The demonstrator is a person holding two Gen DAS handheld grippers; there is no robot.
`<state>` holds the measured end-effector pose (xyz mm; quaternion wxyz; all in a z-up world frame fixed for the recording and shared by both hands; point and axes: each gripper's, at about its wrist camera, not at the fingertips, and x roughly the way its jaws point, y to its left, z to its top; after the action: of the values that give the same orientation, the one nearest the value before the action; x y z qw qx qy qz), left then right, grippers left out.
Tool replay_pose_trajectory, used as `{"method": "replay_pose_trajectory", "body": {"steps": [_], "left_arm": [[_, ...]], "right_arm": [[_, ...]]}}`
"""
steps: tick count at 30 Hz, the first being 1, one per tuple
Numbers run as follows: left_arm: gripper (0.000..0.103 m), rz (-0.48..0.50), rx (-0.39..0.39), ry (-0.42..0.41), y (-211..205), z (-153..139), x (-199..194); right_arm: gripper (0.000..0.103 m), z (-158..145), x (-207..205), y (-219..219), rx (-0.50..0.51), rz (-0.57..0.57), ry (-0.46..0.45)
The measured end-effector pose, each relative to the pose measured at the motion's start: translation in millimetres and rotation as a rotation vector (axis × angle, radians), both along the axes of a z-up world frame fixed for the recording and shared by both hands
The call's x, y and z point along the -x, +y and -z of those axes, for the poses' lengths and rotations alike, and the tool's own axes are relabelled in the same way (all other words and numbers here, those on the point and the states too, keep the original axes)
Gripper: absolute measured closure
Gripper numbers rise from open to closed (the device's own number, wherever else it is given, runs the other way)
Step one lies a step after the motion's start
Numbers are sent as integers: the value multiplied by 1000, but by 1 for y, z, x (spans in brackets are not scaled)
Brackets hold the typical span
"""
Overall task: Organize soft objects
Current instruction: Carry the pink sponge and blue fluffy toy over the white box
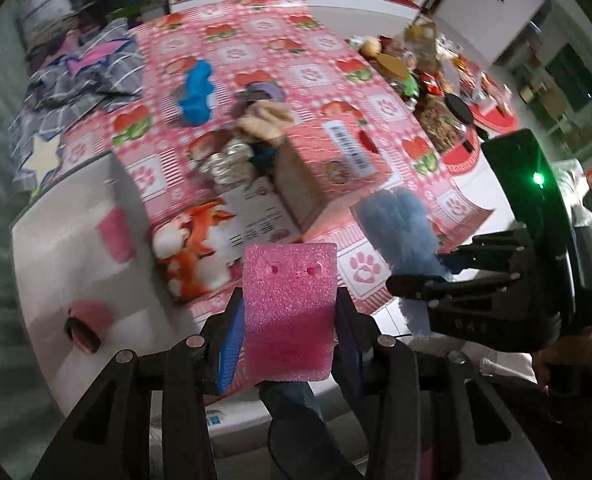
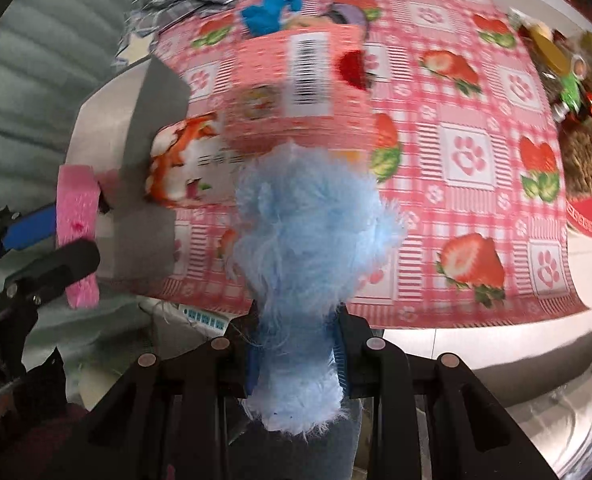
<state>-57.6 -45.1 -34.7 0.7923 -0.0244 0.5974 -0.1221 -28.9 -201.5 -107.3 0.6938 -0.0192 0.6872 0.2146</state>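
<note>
Left fingers (image 1: 232, 344) grip sponge (image 1: 290, 312)

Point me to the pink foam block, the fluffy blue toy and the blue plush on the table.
pink foam block (image 1: 290, 312): left wrist view, centre of its front face.
fluffy blue toy (image 2: 307, 240): right wrist view, middle of its fur.
blue plush (image 1: 196, 94): left wrist view, mid-body.

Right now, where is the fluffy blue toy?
The fluffy blue toy is pinched in the right tool, held above the near edge of the strawberry tablecloth. In the left wrist view it is on the right, beside the pink sponge.
</note>
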Motion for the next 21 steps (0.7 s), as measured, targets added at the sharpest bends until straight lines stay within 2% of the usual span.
{"method": "replay_pose_trajectory", "body": {"steps": [7, 14, 21], "left_arm": [[57, -121, -20, -24, 36, -4, 9], [57, -314, -29, -36, 89, -4, 16], [57, -460, -56, -30, 133, 5, 34]], "right_arm": [[72, -9, 0, 39, 1, -99, -21], [72, -22, -6, 78, -8, -195, -44], [72, -26, -7, 119, -13, -293, -46]]}}
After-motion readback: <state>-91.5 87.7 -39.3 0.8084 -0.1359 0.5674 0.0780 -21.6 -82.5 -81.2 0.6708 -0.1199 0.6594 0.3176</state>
